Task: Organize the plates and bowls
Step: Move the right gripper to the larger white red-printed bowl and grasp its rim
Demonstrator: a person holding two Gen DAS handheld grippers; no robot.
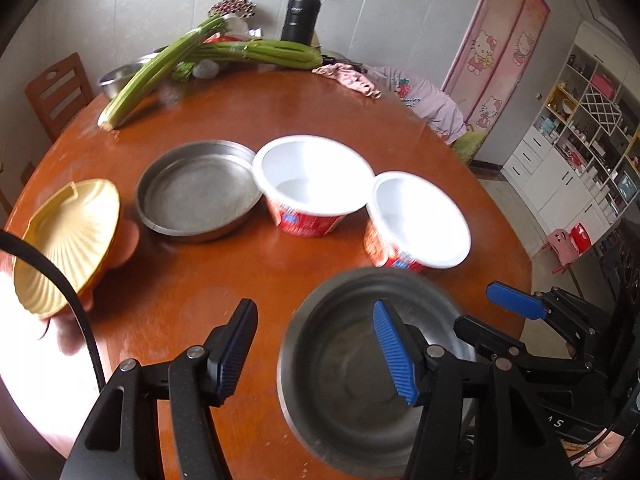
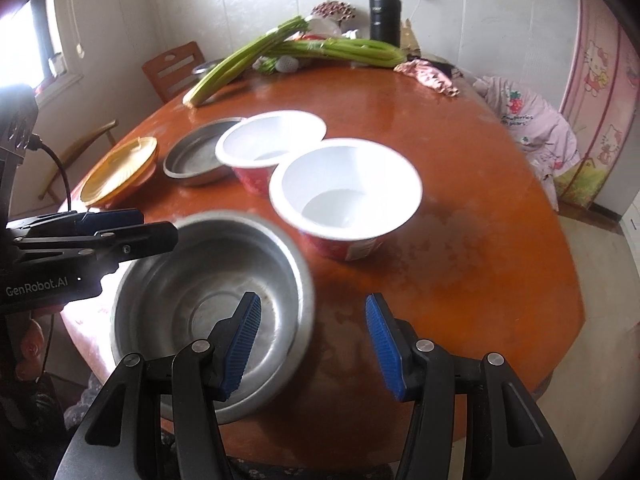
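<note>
A steel bowl (image 1: 360,392) (image 2: 208,312) sits at the near edge of the round wooden table (image 1: 248,280). Behind it stand two red paper bowls with white insides, one near (image 1: 416,220) (image 2: 348,192) and one farther (image 1: 312,180) (image 2: 272,140). A flat steel plate (image 1: 198,190) (image 2: 196,156) and a yellow ribbed plate (image 1: 68,240) (image 2: 120,168) lie to the left. My left gripper (image 1: 316,348) is open, its right finger over the steel bowl. My right gripper (image 2: 314,344) is open and empty, straddling the bowl's right rim.
Celery stalks (image 1: 160,68), a metal basin (image 1: 120,76), a black flask (image 1: 300,12) and pink cloth (image 1: 348,78) lie at the table's far side. A wooden chair (image 1: 56,92) stands at the left. Shelves (image 1: 580,140) line the right wall.
</note>
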